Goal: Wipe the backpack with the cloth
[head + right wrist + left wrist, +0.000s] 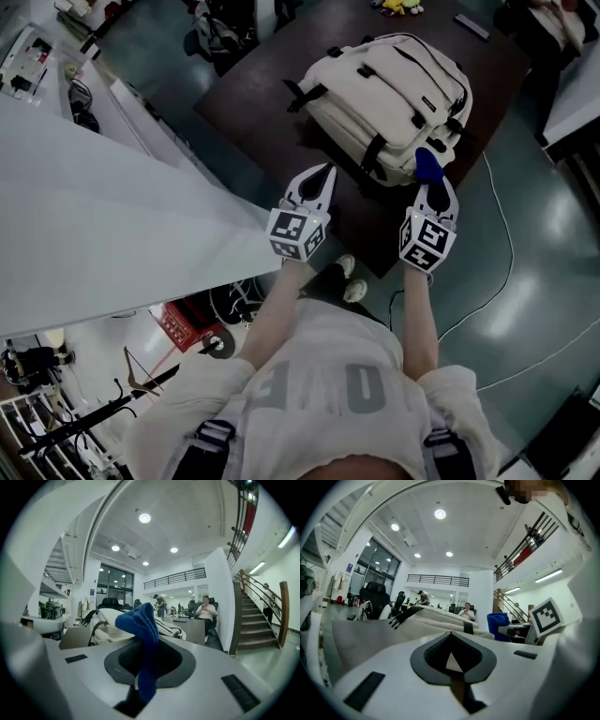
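Right gripper (149,657) fingers (123,656) around cloth (140,620)

Both forearms reach forward from the person's torso, roughly parallel, each hand hidden behind its gripper's marker cube. The left gripper (322,180) (450,638) points toward the far side, its fingers closed together with nothing between them. The right gripper (435,187) (146,654) sits level with it, well to its right, its fingers clamped on a blue cloth (427,164) (139,619) that sticks up past their tips.
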`<action>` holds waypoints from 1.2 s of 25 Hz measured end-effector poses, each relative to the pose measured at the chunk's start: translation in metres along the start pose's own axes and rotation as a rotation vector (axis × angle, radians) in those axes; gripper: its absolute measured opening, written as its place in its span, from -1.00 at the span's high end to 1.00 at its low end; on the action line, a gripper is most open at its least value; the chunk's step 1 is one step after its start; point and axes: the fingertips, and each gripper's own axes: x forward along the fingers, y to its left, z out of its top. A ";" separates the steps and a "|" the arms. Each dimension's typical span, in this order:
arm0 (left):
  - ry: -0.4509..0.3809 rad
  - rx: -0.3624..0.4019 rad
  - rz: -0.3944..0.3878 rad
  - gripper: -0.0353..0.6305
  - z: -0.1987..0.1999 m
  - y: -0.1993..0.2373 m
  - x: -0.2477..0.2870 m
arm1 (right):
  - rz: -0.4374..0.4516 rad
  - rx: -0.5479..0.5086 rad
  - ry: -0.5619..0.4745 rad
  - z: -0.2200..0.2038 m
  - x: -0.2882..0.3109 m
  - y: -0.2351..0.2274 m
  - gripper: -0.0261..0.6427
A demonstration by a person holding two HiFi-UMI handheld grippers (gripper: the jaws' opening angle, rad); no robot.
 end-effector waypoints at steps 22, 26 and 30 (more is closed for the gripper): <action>-0.086 -0.077 0.453 0.88 0.015 -0.018 0.058 | 0.178 -0.016 0.092 0.000 0.064 -0.159 0.79; -0.169 -0.126 0.616 0.88 0.032 -0.040 0.056 | 0.388 -0.097 0.058 0.028 0.091 -0.153 0.79; -0.178 -0.086 0.657 0.88 0.046 -0.059 0.066 | 0.576 -0.087 0.007 0.051 0.113 -0.106 0.79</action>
